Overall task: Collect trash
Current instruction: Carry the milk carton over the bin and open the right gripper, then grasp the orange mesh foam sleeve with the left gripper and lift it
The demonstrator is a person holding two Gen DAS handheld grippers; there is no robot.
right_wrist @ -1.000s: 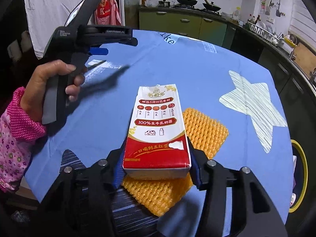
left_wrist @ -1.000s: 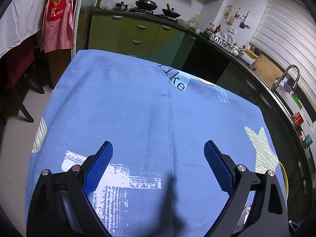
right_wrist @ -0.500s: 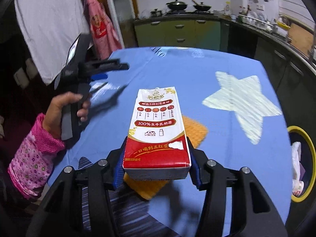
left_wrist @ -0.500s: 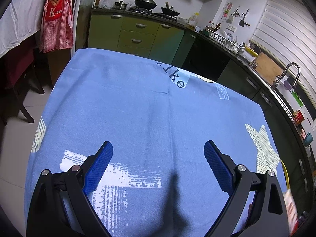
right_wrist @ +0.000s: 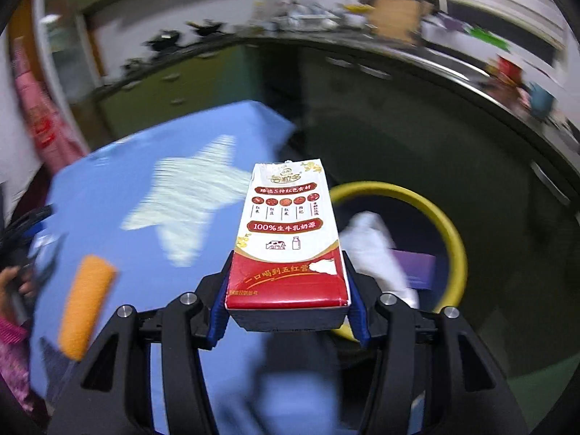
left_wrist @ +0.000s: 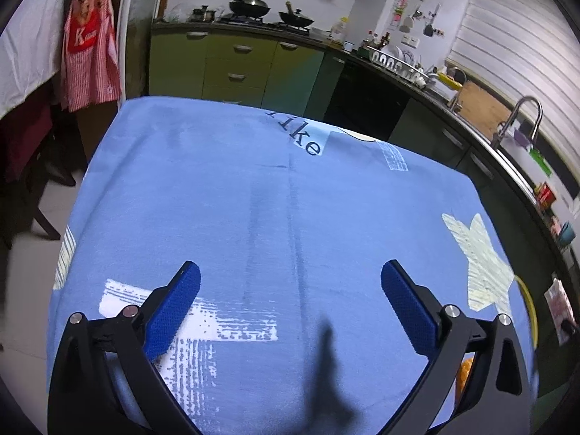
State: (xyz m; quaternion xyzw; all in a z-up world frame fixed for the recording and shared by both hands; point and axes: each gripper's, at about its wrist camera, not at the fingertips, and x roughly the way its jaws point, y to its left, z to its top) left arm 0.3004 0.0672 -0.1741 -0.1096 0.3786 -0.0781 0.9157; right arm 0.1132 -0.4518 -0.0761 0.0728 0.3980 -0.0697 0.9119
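You see the milk carton (right_wrist: 288, 239) as smooth, slightly glossy printed cardboard, torn at its top edge. The worktop (left_wrist: 224, 195) wears a matt blue woven cloth with rough-looking white prints. The pads (left_wrist: 174, 311) of your left hand-held gripper (left_wrist: 290, 308) look like ribbed blue rubber on matt black plastic with shiny metal screws. The orange foam net (right_wrist: 85, 308) looks soft. The bin rim (right_wrist: 449, 232) looks like smooth yellow plastic.
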